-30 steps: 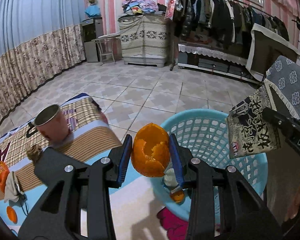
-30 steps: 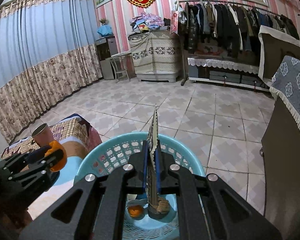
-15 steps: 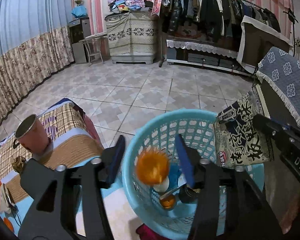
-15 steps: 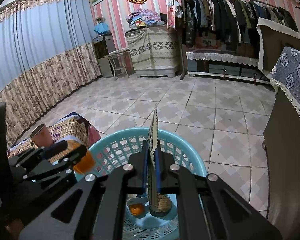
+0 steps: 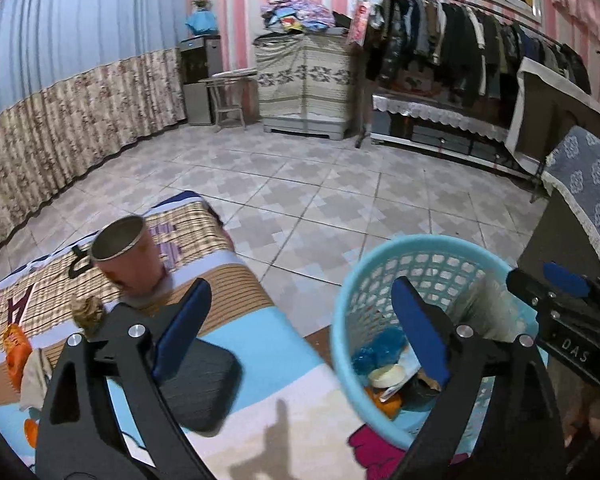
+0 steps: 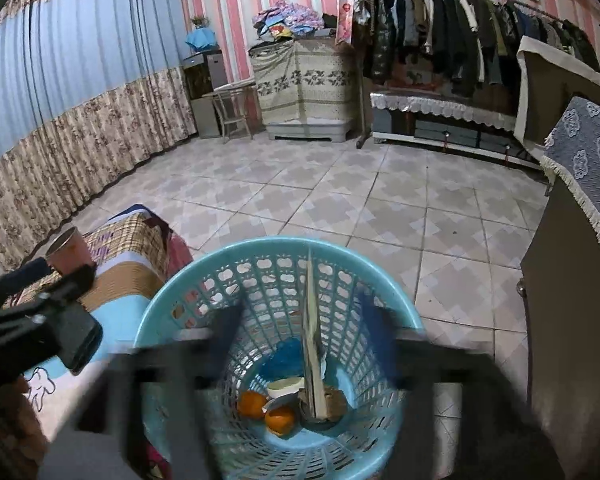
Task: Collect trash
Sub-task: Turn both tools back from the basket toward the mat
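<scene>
While the left tool (image 5: 300, 324) stands wide open with nothing between its blue pads, the right tool (image 6: 300, 328) is blurred but open too, low in the frame over the basket (image 6: 172, 300). Inside the basket, a flat packet (image 6: 312, 344) stands on edge above two orange peels (image 6: 280, 420). At left centre, a cup (image 5: 126, 256) stands on the bed (image 5: 260, 344).

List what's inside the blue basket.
Inside the blue basket: two orange peels, a blue wad, a white lid, a dark cup, and the upright flat packet. Anything beneath stays hidden.
</scene>
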{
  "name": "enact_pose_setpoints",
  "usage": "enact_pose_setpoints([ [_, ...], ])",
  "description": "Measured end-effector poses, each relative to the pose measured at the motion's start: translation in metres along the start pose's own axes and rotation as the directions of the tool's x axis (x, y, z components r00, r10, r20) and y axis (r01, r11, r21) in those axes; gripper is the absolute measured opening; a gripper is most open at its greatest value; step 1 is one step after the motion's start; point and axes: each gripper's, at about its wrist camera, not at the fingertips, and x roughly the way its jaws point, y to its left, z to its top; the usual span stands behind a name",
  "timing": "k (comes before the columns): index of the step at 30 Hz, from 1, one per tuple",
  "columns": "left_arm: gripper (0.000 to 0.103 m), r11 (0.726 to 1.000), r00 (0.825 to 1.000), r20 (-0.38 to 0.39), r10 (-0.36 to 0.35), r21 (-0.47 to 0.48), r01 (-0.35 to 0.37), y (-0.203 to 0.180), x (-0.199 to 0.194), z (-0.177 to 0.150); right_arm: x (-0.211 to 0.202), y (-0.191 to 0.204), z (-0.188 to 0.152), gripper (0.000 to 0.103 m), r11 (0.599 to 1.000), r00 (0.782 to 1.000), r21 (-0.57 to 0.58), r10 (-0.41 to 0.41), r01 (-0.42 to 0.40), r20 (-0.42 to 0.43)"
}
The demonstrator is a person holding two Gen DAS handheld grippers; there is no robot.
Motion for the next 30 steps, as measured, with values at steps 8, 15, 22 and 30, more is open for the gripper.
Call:
enact_pose_setpoints([
  [8,0.093,0.999,0.999,0.014,0.041,-0.035,-0.04,0.024,-0.012,-0.005,0.006,0.012,-0.004,0.088,0.999,0.999,-0.018,-0.044,0.043,-0.025],
  [15,0.096,0.995,0.996,0.02,0.083,-0.053,-0.081,0.046,-0.027,-0.016,0.01,0.021,0.0,0.095,0.997,0.998,-0.05,-0.056,0.054,-0.028],
  [22,0.097,0.986,0.991,0.01,0.134,-0.098,-0.132,0.086,-0.047,-0.032,0.0,0.038,0.001,0.097,0.997,0.999,-0.065,-0.047,0.046,-0.002],
  [30,0.097,0.957,0.965,-0.009,0.261,-0.127,-0.26,0.153,-0.08,-0.055,-0.013,0.087,0.001,0.098,0.99,1.0,-0.141,0.012,-0.009,0.02],
])
